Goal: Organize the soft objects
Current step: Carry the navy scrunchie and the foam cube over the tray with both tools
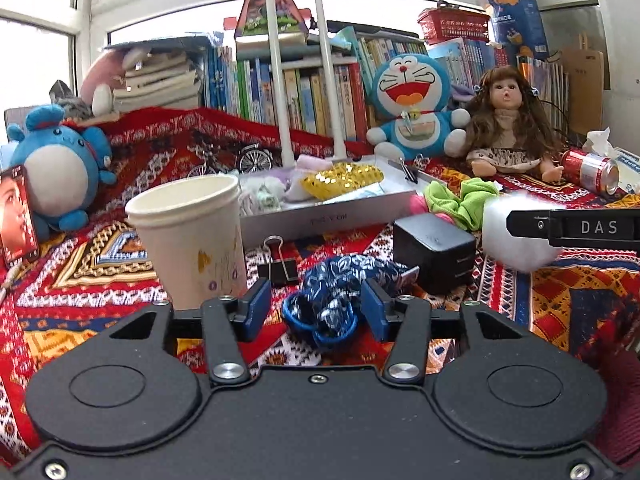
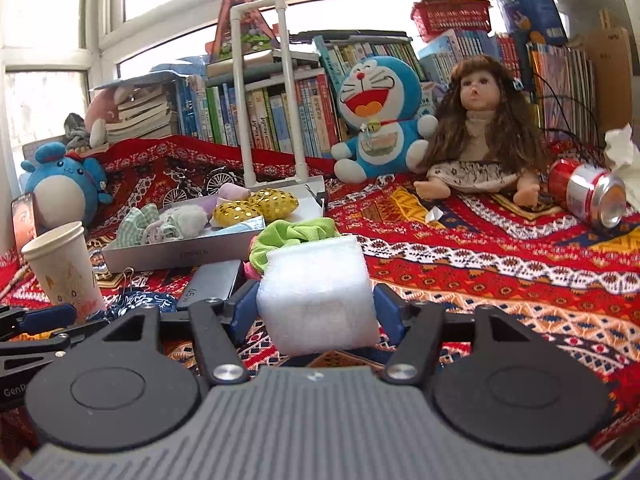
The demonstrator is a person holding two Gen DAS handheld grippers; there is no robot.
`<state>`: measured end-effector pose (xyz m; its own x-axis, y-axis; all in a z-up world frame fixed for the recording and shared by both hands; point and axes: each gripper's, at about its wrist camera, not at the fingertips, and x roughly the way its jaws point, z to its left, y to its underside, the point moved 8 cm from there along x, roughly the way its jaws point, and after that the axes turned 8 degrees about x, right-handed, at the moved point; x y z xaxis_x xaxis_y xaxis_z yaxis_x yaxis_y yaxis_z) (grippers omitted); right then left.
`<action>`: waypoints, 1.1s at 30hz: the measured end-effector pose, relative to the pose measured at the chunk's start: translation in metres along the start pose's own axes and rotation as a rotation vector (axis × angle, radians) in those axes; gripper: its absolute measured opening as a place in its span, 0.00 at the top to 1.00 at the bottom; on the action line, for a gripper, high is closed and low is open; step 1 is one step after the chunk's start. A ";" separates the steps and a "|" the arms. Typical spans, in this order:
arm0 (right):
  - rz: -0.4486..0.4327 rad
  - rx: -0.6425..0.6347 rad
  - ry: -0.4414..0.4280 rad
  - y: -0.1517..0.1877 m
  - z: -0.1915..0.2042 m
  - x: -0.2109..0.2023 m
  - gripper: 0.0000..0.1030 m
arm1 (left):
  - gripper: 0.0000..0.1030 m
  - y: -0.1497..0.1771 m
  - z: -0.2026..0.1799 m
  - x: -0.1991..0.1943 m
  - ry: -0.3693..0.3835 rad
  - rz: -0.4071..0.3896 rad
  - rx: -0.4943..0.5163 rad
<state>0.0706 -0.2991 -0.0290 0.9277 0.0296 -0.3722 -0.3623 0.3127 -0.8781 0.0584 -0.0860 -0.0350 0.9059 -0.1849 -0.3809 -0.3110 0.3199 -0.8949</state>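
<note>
Right wrist view | white foam block between right gripper pads, squarish, no clear long axis, tilted, off the cloth | left gripper open astride blue scrunchie, lying flat | risk: light grip, foam slips before tray

Left wrist view. Paper cup at centre left, binder clip just right of it. Tray behind both, at centre. Charger block right of centre; scrunchie behind it. Foam block at right edge. Plush cat and doll upper right, side by side. Can lying at far right.
</note>
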 end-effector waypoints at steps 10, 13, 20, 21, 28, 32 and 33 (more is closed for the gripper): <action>0.022 0.018 0.021 0.008 -0.006 0.007 0.18 | 0.46 -0.001 -0.006 0.027 0.002 0.003 0.019; 0.028 0.017 0.021 0.009 -0.007 0.009 0.18 | 0.45 -0.001 -0.007 0.033 0.007 0.008 0.012; 0.044 0.016 0.012 0.012 -0.004 0.011 0.18 | 0.45 0.000 -0.007 0.041 0.040 0.025 -0.018; 0.045 0.015 0.010 0.011 -0.004 0.012 0.18 | 0.45 0.000 -0.007 0.041 0.044 0.027 -0.021; 0.048 0.011 0.011 0.013 -0.001 0.012 0.18 | 0.41 0.003 -0.006 0.045 0.064 0.052 -0.046; 0.051 0.009 0.009 0.014 0.000 0.011 0.18 | 0.48 0.004 -0.006 0.046 0.072 0.061 -0.057; 0.050 0.007 0.009 0.014 0.001 0.011 0.18 | 0.54 0.003 -0.006 0.044 0.078 0.060 -0.060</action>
<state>0.0754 -0.2936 -0.0453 0.9074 0.0371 -0.4185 -0.4078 0.3179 -0.8559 0.0958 -0.0989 -0.0564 0.8605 -0.2399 -0.4494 -0.3830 0.2768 -0.8813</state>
